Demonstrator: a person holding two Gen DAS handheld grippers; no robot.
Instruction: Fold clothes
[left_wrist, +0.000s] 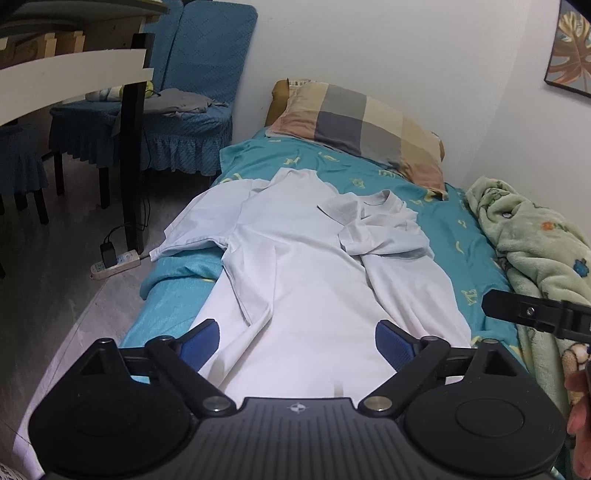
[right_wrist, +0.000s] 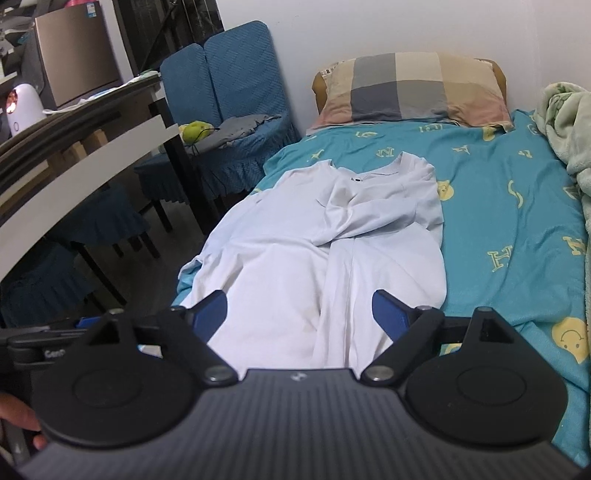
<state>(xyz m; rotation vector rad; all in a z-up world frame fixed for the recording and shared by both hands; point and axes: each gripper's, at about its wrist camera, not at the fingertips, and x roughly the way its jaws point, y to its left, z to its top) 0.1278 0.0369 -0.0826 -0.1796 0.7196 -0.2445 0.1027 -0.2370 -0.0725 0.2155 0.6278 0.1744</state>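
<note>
Now white shirt (left_wrist: 295, 266) flat on bed, hem under both tools (left_wrist: 297, 341) (right_wrist: 299, 314); jaws wide, nothing gripped.

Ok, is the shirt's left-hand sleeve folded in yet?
No: in the left wrist view that sleeve of the shirt lies spread out over the bed edge.

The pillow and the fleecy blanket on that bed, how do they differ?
The pillow is checked in grey, cream, tan and pink blocks; the blanket is pale green with small cartoon prints. The pillow lies flat and plump at the head of the bed against the wall; the blanket is bunched in a crumpled heap along the bed's wall side. Both rest on the turquoise sheet, clear of the white shirt.
</note>
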